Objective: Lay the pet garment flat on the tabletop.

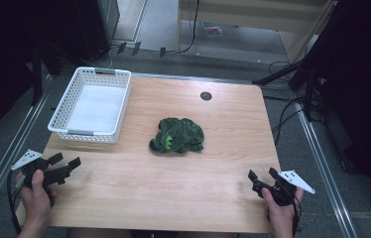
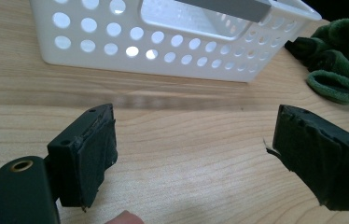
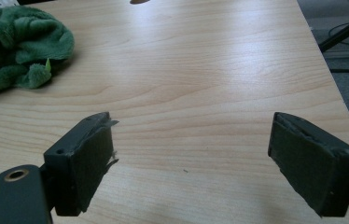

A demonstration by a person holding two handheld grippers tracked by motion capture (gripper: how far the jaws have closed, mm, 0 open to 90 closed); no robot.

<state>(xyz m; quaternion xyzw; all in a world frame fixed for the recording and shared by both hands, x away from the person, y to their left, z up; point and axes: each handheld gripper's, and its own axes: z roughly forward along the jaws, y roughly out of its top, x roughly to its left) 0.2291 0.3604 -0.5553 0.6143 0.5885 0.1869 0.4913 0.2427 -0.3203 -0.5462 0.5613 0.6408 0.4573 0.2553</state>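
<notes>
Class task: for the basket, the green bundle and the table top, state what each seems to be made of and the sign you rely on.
Basket: white moulded plastic, judging by its smooth, faintly glossy walls with regular round holes.
Green bundle: soft fabric, probably terry or fleece; fuzzy, crumpled folds.
Table top: wood or wood-look laminate; pale grain lines, slight sheen.

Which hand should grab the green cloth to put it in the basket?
Probably the left gripper. Both grippers are open and about equally far from the green cloth, but the white basket sits on the left side, so the left has the shorter carry. The right gripper would have to cross the table.
</notes>
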